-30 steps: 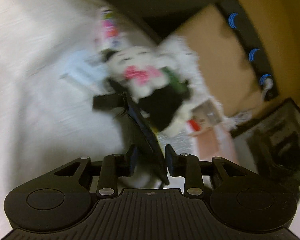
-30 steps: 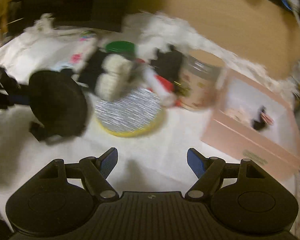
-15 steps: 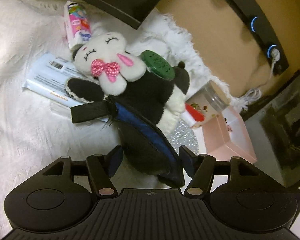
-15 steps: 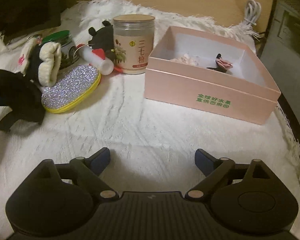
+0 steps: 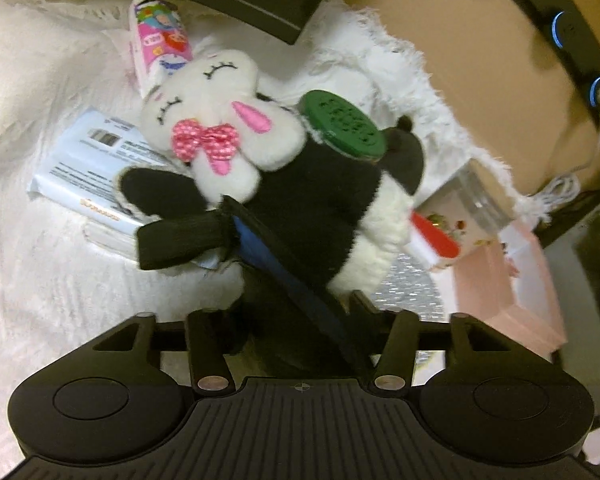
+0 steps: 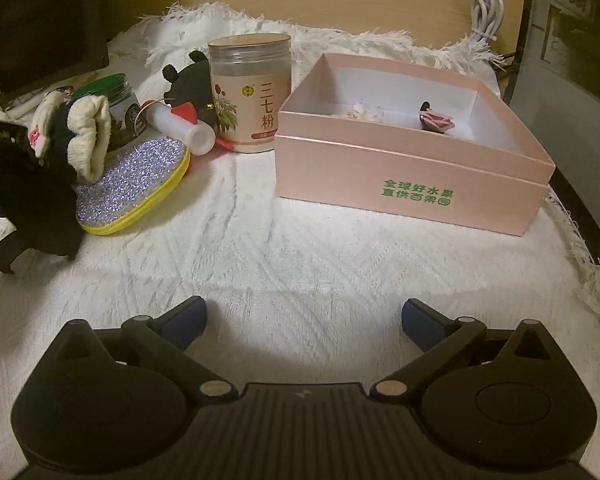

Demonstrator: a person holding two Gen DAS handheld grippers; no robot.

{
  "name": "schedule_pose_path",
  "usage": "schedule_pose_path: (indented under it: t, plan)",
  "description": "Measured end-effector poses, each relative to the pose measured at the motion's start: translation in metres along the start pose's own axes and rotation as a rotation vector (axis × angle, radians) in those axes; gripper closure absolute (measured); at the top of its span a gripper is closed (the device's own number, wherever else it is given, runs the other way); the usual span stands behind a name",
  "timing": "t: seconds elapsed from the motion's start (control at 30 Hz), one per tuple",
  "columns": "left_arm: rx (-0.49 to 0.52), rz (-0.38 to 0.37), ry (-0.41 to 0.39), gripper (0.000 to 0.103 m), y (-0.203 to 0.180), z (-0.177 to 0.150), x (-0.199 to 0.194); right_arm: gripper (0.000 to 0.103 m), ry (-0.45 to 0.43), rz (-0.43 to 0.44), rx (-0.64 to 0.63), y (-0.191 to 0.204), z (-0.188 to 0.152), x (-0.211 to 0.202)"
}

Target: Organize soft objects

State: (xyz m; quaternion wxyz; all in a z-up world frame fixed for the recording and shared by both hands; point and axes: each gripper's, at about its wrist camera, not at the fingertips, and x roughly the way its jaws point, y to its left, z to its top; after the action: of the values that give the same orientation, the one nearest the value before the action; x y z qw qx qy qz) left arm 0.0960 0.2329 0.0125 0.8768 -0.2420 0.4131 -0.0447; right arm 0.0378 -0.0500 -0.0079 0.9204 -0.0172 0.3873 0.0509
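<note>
- Step in hand: I judge this to be the pick-up of a soft item from the cluttered end of the white cloth [image 6: 300, 248], for transfer to the pink box [image 6: 412, 184].
- My left gripper [image 5: 296, 320] straddles a black fabric pouch with a blue edge [image 5: 284, 280]. Its jaws are closing, with the pouch between them. I cannot tell whether the pads press the fabric yet.
- The pouch lies on the cloth, against the black-and-white plush rabbit [image 5: 260, 152] with a pink bow. The rabbit lies partly on a pale blue wipes packet [image 5: 84, 160]; a green-lidded jar [image 5: 342, 124] stands just behind it.
- My right gripper [image 6: 304, 320] hangs over bare cloth. Its jaws are opening wide and nothing is between them.
- The pink box stands open on the right side of the cloth, near a tall clear jar [image 6: 250, 92]. It already holds two small items, too small to identify.
- A glittery yellow-edged sponge [image 6: 134, 184] lies between the plush and the box.
- Next move, as I judge it: finish the closure on the pouch, then check that the strap [image 5: 180, 240] comes clear of the rabbit before lifting.
- The pouch is limp; I expect sag, so the grip needs a thick fold of fabric.
- The right gripper is free for the rabbit.
</note>
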Motion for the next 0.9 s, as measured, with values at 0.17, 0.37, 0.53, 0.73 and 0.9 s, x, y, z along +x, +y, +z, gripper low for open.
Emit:
schedule_pose_path:
  t: [0.17,0.37,0.53,0.73,0.9]
  plan:
    - [-0.053,-0.031,-0.008,0.076,0.017,-0.002,-0.01,0.0,0.033,0.019,-0.011,-0.001,0.001,-0.001]
    - [-0.003,-0.068,-0.055,0.077,0.015,-0.008,-0.034,0.0,0.076,0.058,-0.064,0.001,0.005,-0.002]
    - [-0.031,-0.072,-0.087,0.077,0.027,-0.013,-0.061,0.003,0.096,0.091,-0.117,0.006,0.018,-0.009]
    - [-0.102,-0.004,-0.146,0.077,0.069,-0.009,-0.107,0.003,-0.054,0.171,-0.268,0.052,0.056,-0.031]
    - [-0.134,0.03,-0.182,0.077,0.091,0.002,-0.14,0.003,-0.178,0.246,-0.417,0.114,0.099,-0.029]
